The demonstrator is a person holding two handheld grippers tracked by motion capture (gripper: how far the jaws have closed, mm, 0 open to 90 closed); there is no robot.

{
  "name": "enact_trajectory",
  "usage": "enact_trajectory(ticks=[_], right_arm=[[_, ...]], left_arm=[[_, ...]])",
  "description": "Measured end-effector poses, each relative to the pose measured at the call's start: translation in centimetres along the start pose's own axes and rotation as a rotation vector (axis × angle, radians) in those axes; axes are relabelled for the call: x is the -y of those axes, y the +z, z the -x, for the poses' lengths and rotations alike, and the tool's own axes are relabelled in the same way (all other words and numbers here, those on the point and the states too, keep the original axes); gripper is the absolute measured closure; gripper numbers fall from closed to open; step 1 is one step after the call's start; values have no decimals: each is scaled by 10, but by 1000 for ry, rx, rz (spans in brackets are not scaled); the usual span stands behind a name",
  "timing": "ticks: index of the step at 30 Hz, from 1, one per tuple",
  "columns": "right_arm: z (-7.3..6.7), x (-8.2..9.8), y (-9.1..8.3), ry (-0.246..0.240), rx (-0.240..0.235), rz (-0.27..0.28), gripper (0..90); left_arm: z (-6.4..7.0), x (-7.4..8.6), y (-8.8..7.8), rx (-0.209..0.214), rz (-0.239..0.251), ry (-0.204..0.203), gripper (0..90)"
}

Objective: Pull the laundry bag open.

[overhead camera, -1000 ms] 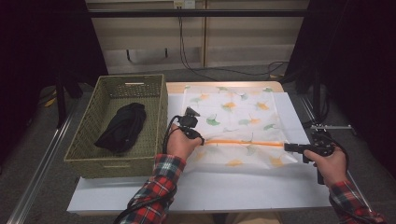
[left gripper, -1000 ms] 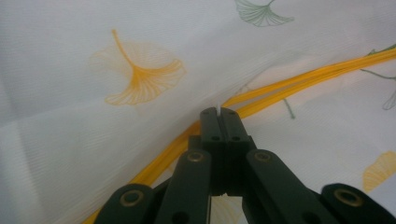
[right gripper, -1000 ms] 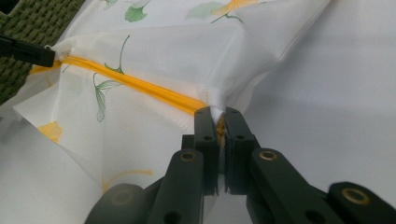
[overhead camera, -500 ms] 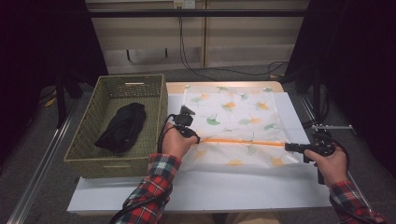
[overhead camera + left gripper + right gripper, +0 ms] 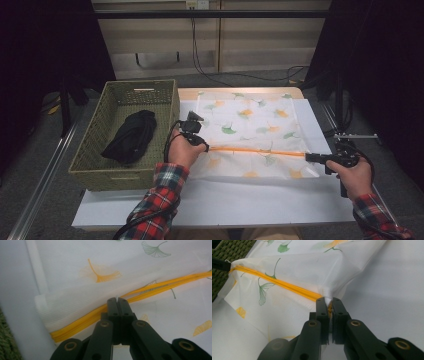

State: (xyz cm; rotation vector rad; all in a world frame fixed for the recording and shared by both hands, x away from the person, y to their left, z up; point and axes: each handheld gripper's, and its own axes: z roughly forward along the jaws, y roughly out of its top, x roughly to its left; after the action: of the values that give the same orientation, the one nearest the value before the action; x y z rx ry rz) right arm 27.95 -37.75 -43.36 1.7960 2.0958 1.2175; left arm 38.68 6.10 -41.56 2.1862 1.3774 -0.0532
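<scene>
Table covered with a white sheet; a green woven basket sits at its left edge with a black bundle lying inside. Right of the basket, on the middle of the table, lies a white mesh laundry bag printed with ginkgo leaves, an orange zipper running left to right across its near part. Left gripper is at the zipper's left end, jaws pressed together on what looks like the small white pull tab. Right gripper is clamped on the bag's fabric at the zipper's right end, pulling the seam taut and slightly lifted. Step in hand, as I read it: bracing the bag at one end so the zipper can be run open. Next move likely calls for the right gripper to hold firm while the left draws the pull along the seam toward the right, keeping tension even so the mesh does not bunch.
</scene>
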Motion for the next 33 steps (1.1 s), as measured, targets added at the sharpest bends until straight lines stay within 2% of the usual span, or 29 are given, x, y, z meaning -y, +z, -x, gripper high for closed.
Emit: enact_trajectory(ticks=[5, 9, 10, 11, 13, 14, 25, 26, 30, 33], right_arm=[[0, 0, 0, 0, -3, 0, 861], [0, 0, 0, 0, -1, 0, 861], [0, 0, 0, -2, -2, 0, 861], [0, 0, 0, 0, 1, 0, 861], [0, 0, 0, 15, -1, -2, 861], [0, 0, 0, 7, 0, 2, 861], [1, 0, 0, 1, 4, 2, 861], [2, 0, 0, 2, 4, 3, 861], [3, 0, -1, 16, 3, 3, 861], [5, 0, -2, 17, 6, 4, 861]], left_arm=[[-1, 0, 0, 17, -3, -16, 900], [-2, -1, -1, 10, 5, -19, 900], [-4, -1, -3, 8, -6, -8, 900], [-4, -1, -3, 12, -6, -24, 900], [-7, -1, -4, 9, -3, -18, 900], [-6, -1, -4, 7, 0, -29, 900], [-7, -6, -12, -2, -3, -23, 900], [-7, -7, -13, -2, -4, -32, 900], [-10, -7, -17, -11, -3, -25, 900], [-12, -7, -20, -10, 12, -47, 900]])
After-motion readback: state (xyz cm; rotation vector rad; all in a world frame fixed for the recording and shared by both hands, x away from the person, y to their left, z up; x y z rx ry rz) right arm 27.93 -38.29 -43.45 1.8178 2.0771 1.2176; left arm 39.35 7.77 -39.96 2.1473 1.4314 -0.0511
